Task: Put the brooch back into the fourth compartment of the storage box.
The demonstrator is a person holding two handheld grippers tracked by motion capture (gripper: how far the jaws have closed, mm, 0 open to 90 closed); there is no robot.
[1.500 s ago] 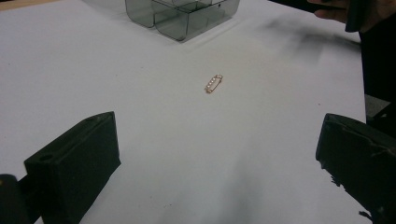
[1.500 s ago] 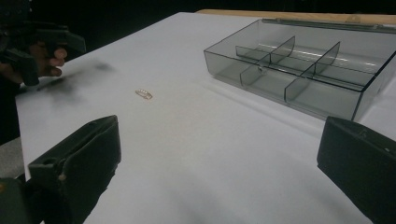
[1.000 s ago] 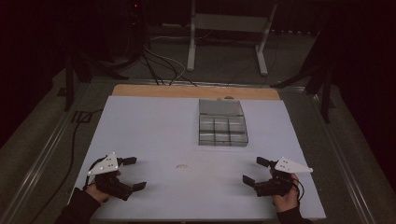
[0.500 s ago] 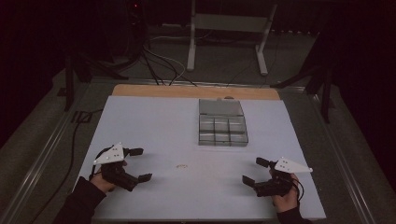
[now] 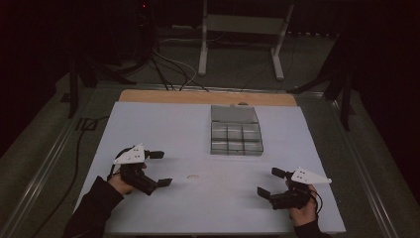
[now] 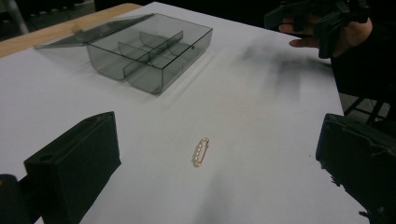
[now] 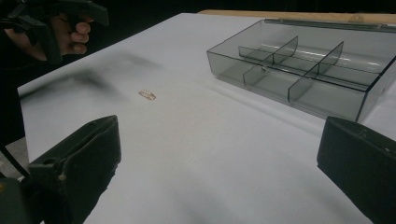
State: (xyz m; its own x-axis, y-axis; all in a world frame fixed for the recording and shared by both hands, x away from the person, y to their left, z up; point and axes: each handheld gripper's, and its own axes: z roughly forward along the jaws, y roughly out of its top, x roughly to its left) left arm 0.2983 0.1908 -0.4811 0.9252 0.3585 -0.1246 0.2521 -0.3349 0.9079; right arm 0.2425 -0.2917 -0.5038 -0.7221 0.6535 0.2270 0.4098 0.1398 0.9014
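Jaws wide on both grippers; pin [image 6: 201,151] lies before box [image 5: 236,131].

A small gold pin [image 6: 201,151] lies on the white table [image 6: 261,116] between the wide-apart jaws, divided box [image 6: 144,51] beyond.

Matt white sheet, smoky plastic, a glint of metal

Between the left gripper's [image 6: 215,163] matt black jaws lies a shiny golden metal pin [image 6: 201,151]; beyond, a glossy translucent grey plastic box [image 6: 144,51] on smooth white table cover [image 6: 261,116].

- counter [image 5: 163,124]: white top, wood strip along far edge
- grey clear divider box [image 5: 236,131], lid open, far centre
- small gold pin [image 6: 201,151], near centre, apart from box
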